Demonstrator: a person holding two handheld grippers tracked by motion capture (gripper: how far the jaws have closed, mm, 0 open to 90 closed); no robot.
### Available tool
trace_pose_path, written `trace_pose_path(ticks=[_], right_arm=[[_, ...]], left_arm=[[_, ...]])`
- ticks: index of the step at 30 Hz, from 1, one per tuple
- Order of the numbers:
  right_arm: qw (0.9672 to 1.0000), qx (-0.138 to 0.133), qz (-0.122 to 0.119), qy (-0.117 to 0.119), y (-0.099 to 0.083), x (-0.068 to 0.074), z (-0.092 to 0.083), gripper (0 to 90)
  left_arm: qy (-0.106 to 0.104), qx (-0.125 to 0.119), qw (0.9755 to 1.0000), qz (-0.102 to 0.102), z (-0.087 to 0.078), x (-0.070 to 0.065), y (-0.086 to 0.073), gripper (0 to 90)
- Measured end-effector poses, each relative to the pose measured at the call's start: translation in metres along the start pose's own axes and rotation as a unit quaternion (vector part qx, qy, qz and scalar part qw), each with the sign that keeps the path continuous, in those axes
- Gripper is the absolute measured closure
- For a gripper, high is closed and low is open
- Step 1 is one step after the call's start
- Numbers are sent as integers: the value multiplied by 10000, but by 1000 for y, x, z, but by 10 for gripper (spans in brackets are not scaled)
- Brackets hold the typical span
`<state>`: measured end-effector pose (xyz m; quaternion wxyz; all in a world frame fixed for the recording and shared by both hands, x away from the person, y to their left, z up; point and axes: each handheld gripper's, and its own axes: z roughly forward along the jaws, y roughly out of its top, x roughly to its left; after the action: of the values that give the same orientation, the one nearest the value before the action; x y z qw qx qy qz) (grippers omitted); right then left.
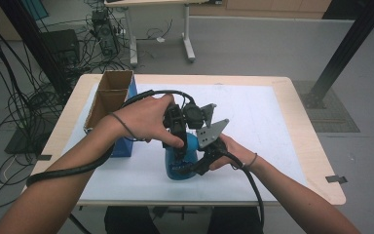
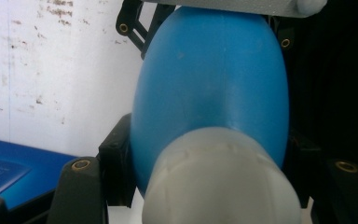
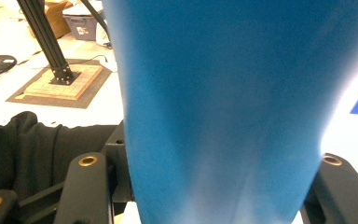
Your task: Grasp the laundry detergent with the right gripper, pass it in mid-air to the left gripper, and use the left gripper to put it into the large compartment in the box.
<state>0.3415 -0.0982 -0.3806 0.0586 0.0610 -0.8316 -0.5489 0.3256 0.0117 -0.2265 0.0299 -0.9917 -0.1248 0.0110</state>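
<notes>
Standing on the table, blue bottle clamped by both grippers' jaws; cardboard box open.

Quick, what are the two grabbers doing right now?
Left gripper: shut on the blue bottle, near its pale cap.
Right gripper: shut on the blue bottle too.

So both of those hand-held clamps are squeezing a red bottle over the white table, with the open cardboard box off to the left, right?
Not quite: the bottle is blue, not red, as the left gripper view shows close up, with a whitish cap. The rest holds: the left gripper and the right gripper are both shut on it over the table, and the open cardboard box stands to the left.
</notes>
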Motion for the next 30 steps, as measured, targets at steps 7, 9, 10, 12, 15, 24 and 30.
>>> trace_pose_path(ticks=[7, 9, 10, 12, 15, 24, 30], right_arm=[[10000, 4, 12, -10, -1, 0, -1, 418], [10000, -2, 6, -10, -1, 0, -1, 418], [10000, -7, 8, -6, -1, 0, -1, 418], [10000, -6, 4, -17, 0, 0, -1, 418], [10000, -15, 5, -16, 0, 0, -2, 418], [10000, -26, -1, -35, 0, 1, -2, 418], [10000, -10, -12, -33, 1, 1, -2, 419]], left_arm=[[-3, -1, 10000, 0, 0, 0, 1, 368], [4, -12, 10000, 1, 0, 0, 1, 368], [2, 5, 10000, 4, 0, 0, 1, 368], [8, 12, 10000, 8, -1, 0, 1, 368], [19, 15, 10000, 8, -1, 0, 1, 368], [13, 23, 10000, -22, -1, -1, 2, 367], [11, 30, 10000, -17, -1, -1, 1, 367]])
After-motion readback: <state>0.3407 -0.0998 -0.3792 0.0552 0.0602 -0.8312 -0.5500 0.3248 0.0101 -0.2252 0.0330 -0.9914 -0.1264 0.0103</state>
